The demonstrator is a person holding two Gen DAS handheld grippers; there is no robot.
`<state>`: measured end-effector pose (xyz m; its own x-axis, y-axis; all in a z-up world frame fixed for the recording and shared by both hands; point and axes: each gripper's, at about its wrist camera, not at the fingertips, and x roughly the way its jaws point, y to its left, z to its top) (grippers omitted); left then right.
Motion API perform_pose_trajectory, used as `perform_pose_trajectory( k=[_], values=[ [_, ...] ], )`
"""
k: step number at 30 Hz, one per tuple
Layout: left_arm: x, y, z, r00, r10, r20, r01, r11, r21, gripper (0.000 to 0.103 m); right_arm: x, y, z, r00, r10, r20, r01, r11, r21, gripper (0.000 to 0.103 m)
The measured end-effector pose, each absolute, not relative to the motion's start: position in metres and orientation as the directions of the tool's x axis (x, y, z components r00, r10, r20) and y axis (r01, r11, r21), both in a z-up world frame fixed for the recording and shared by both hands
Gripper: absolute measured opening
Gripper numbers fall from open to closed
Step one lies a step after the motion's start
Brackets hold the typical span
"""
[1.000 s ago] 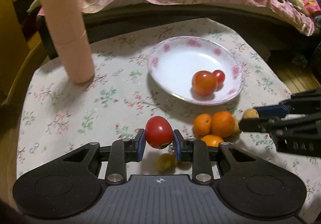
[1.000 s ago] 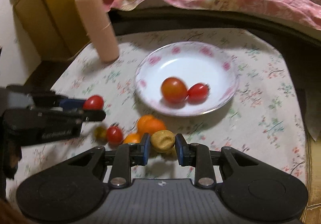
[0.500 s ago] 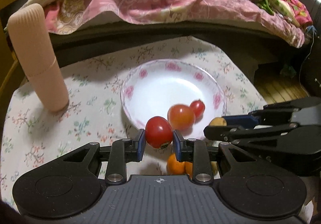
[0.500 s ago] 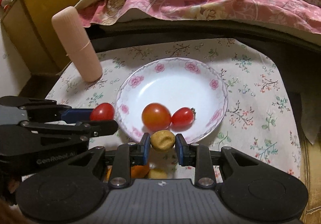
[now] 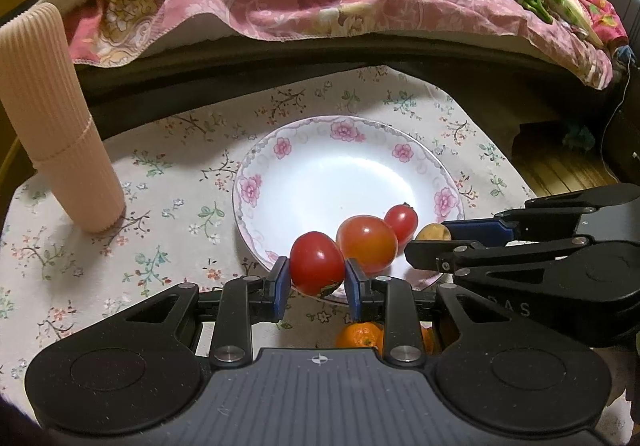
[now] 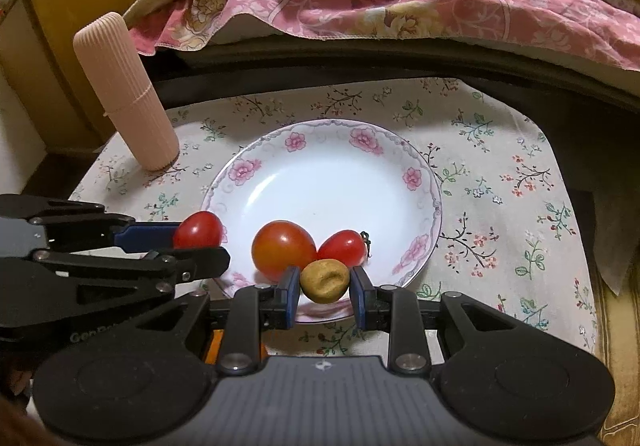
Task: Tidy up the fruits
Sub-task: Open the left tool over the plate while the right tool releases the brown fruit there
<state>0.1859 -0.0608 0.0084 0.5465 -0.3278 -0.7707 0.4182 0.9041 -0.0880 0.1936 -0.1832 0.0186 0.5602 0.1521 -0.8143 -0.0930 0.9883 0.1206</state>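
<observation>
Left wrist view: oranges mostly hidden behind left tool.

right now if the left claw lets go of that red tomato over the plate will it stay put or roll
The red tomato looks round and glossy, so it will probably roll. The plate dips inward, which should send it toward the larger tomato lying there. Its skin looks thin; a low release seems safer.

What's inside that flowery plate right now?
The plate holds two tomatoes: a larger orange-red tomato and a small red tomato. Its near edge is hidden behind the hand-held grippers and the fruit they carry.
</observation>
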Motion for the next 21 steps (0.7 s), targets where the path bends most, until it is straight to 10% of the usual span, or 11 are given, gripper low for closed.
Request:
perform_pose_trajectory(
  k=[21],
  values=[
    [0.187,-0.053,0.014,0.551,-0.334,-0.764,0.404,0.908,-0.105,0.043,0.198,-0.197,0.021,0.589,0.161,-0.792,-0.037,0.984,0.173,0.030]
  ],
)
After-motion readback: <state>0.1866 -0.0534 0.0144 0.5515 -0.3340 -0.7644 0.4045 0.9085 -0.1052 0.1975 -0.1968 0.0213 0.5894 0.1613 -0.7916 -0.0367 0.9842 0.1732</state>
